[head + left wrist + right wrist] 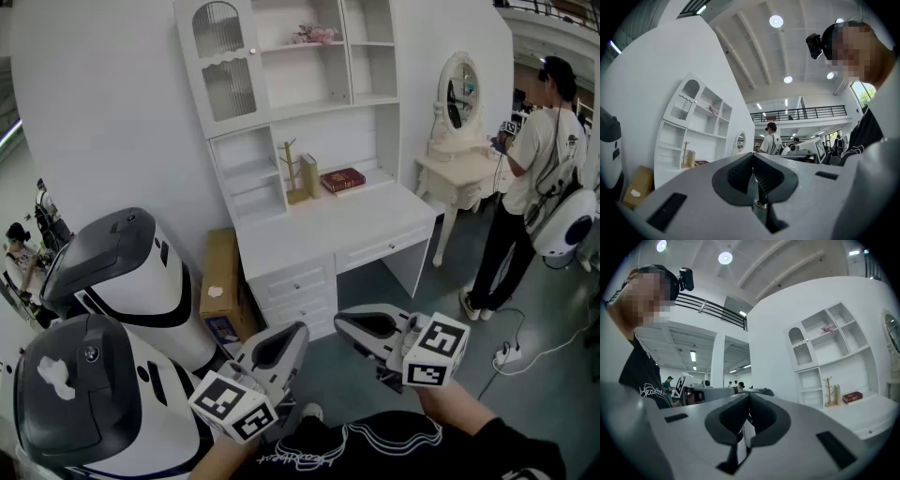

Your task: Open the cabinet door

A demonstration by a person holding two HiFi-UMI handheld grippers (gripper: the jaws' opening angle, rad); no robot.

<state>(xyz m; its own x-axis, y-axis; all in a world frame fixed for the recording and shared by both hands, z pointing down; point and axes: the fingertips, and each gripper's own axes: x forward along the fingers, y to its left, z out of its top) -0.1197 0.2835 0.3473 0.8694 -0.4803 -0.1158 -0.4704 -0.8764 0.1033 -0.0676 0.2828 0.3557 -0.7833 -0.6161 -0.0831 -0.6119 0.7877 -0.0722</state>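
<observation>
The white cabinet door (225, 66), arched with ribbed glass and a small knob, stands closed at the upper left of the desk hutch (309, 103). It also shows in the left gripper view as the cabinet door (686, 101) and in the right gripper view as the cabinet door (800, 348). Both grippers hang low near my body, far from the hutch. My left gripper (298, 330) is shut with nothing in it, its jaws meeting in its own view (752, 158). My right gripper (343, 321) faces it, also shut and empty (749, 397).
Two large white-and-black machines (122, 272) stand at the left, with a cardboard box (220, 281) against the desk (328, 230). A red book (342, 178) and a wooden stand (292, 173) sit on the desk. A vanity with mirror (459, 141), a standing person (534, 187) and a power strip (506, 354) are at the right.
</observation>
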